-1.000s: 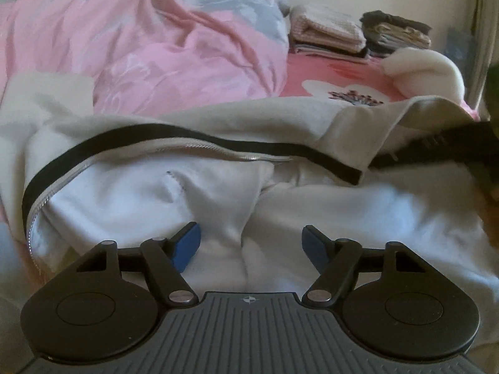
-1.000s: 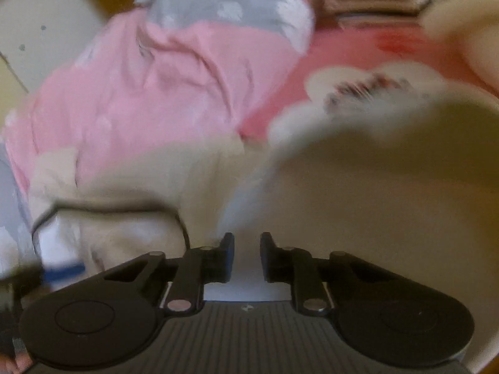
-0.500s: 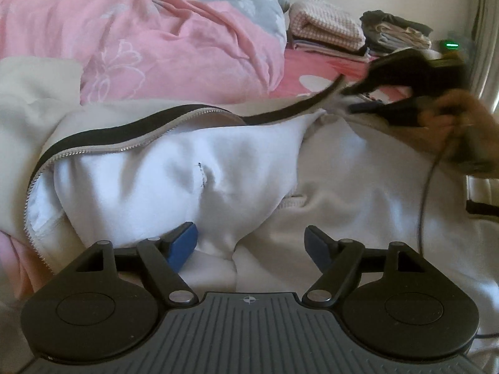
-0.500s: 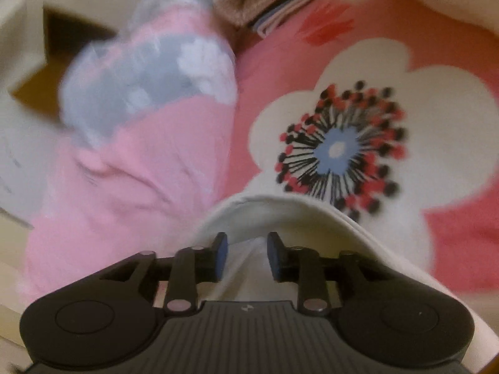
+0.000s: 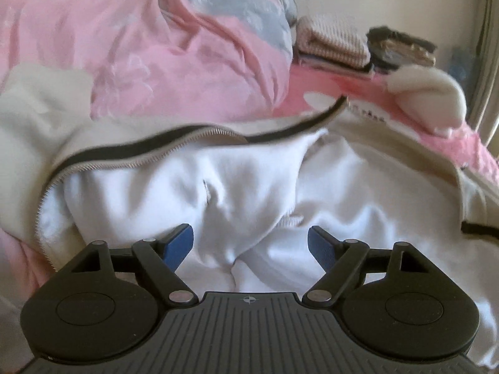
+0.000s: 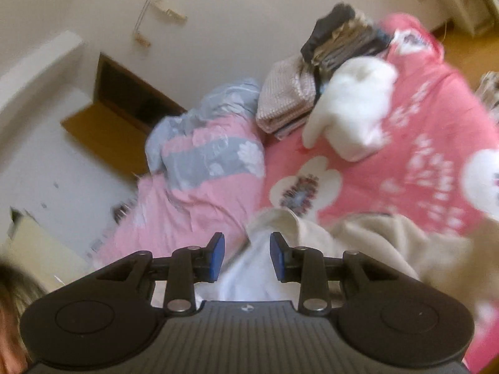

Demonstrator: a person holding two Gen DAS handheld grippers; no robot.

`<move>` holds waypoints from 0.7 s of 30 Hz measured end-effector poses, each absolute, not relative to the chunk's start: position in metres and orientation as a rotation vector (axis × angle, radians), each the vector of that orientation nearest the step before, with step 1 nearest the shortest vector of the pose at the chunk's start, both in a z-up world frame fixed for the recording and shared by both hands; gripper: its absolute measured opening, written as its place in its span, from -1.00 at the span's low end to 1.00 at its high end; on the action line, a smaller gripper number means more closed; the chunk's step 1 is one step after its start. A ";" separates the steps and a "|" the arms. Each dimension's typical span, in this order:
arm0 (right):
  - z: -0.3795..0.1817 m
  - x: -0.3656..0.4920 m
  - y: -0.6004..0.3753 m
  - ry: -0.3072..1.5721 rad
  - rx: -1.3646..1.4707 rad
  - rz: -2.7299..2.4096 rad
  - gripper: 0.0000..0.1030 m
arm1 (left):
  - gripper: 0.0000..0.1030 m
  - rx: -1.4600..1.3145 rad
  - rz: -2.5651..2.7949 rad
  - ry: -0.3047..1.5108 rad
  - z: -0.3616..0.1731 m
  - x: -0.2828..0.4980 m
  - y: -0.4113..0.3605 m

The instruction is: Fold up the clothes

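Left gripper just above jacket

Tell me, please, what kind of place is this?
Most likely a bedroom at home: a bed with a pink sheet, a crumpled duvet, and stacks of folded clothes by the wall.

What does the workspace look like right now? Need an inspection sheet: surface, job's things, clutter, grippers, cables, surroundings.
Surface: bed with pink flower-print sheet.
Job's things: cream zip jacket spread open, white lining up, zipper undone; two folded stacks at the far end.
Clutter: bunched pink and grey duvet; white plush bundle by the stacks.
Grippers: left gripper open wide above the lining, nothing pinched; right gripper partly open, lifted off the bed, jacket cloth behind the gap, pads not pressing it.
Cables: nothing seen.
Surroundings: pale wall, wooden floor; right view blurred.
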State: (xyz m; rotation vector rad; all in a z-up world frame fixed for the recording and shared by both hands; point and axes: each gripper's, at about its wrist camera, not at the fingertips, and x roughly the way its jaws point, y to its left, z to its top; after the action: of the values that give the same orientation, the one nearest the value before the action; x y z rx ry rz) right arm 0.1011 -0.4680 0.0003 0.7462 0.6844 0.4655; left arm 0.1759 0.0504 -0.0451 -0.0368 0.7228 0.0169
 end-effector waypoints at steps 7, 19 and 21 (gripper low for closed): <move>-0.018 0.021 -0.441 0.853 0.579 0.411 -0.33 | 0.67 0.020 -0.124 0.662 -0.001 0.135 0.031; -0.131 0.096 -0.436 0.930 0.228 0.084 -0.65 | 0.78 0.366 -0.528 0.856 -0.046 0.046 -0.081; -0.139 0.109 -0.454 0.902 0.264 0.036 -0.85 | 0.78 0.364 -0.549 0.895 -0.052 0.041 -0.078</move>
State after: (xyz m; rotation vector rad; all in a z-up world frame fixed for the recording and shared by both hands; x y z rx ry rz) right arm 0.1093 -0.4541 -0.1391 0.2636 0.9017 0.0363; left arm 0.0406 -0.0779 -0.0522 0.3635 0.8946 -0.5490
